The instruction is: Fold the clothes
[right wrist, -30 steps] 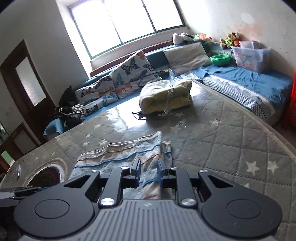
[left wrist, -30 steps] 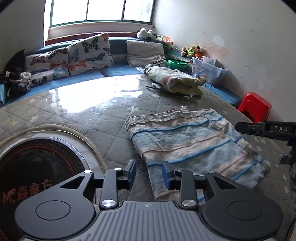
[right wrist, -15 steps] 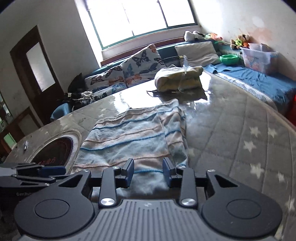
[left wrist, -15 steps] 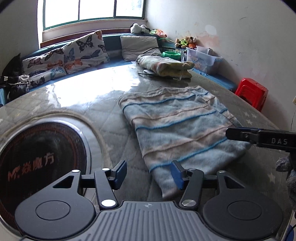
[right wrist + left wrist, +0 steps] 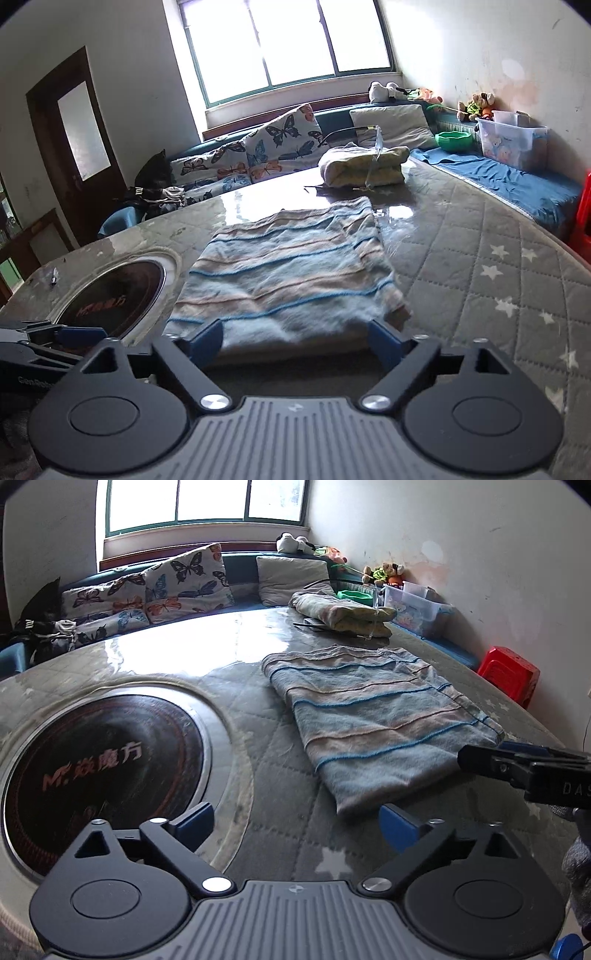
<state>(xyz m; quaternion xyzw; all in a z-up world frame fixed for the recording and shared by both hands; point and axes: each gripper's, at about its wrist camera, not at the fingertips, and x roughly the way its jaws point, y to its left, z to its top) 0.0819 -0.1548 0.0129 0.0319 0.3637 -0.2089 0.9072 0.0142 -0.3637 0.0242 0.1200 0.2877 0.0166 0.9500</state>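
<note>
A folded striped blue-and-beige cloth (image 5: 373, 720) (image 5: 291, 273) lies flat on the quilted grey table top (image 5: 258, 768). My left gripper (image 5: 297, 823) hovers just short of the cloth's near left corner, jaws opening wide, nothing between them. My right gripper (image 5: 297, 341) stands at the cloth's near edge, jaws opening; the cloth edge shows between the blue fingertips (image 5: 207, 341), with no pad pressing on it. The right gripper's fingers (image 5: 517, 764) show at the right of the left wrist view, and the left gripper's fingers (image 5: 48, 334) at the lower left of the right wrist view.
A round dark cooktop inset (image 5: 96, 768) (image 5: 110, 299) sits left of the cloth. A folded yellowish blanket bundle (image 5: 340, 614) (image 5: 364, 164) lies at the table's far side. Butterfly cushions (image 5: 170, 587), a blue bench, a clear plastic bin (image 5: 513, 142) and a red stool (image 5: 509, 674) surround the table.
Both grippers opened from nearly shut to wide and drew back toward the near edge. The cloth now lies flat, folded and released.
</note>
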